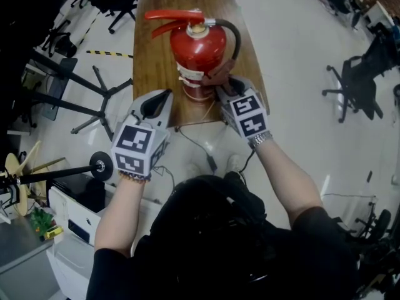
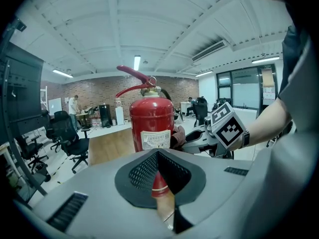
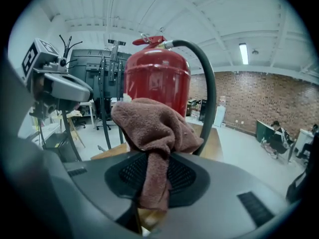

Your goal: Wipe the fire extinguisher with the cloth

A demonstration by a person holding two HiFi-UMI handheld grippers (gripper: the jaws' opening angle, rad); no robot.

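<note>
A red fire extinguisher (image 1: 199, 52) with a black hose (image 1: 236, 35) stands upright on a wooden table (image 1: 153, 49). My right gripper (image 1: 226, 85) is shut on a brownish-red cloth (image 1: 219, 74), which is pressed against the cylinder's lower right side. In the right gripper view the cloth (image 3: 152, 128) bunches over the jaws in front of the extinguisher (image 3: 157, 78). My left gripper (image 1: 159, 100) is shut and holds nothing, just left of the cylinder's base. The left gripper view shows the extinguisher (image 2: 151, 128) straight ahead, with the right gripper (image 2: 214, 133) and the cloth (image 2: 178, 136) at its right side.
Black stand legs (image 1: 103, 92) spread on the floor left of the table. A cable (image 1: 197, 145) runs over the floor near the table's front edge. Office chairs (image 1: 356, 83) stand at the right. A white cabinet (image 1: 75, 220) is at my lower left.
</note>
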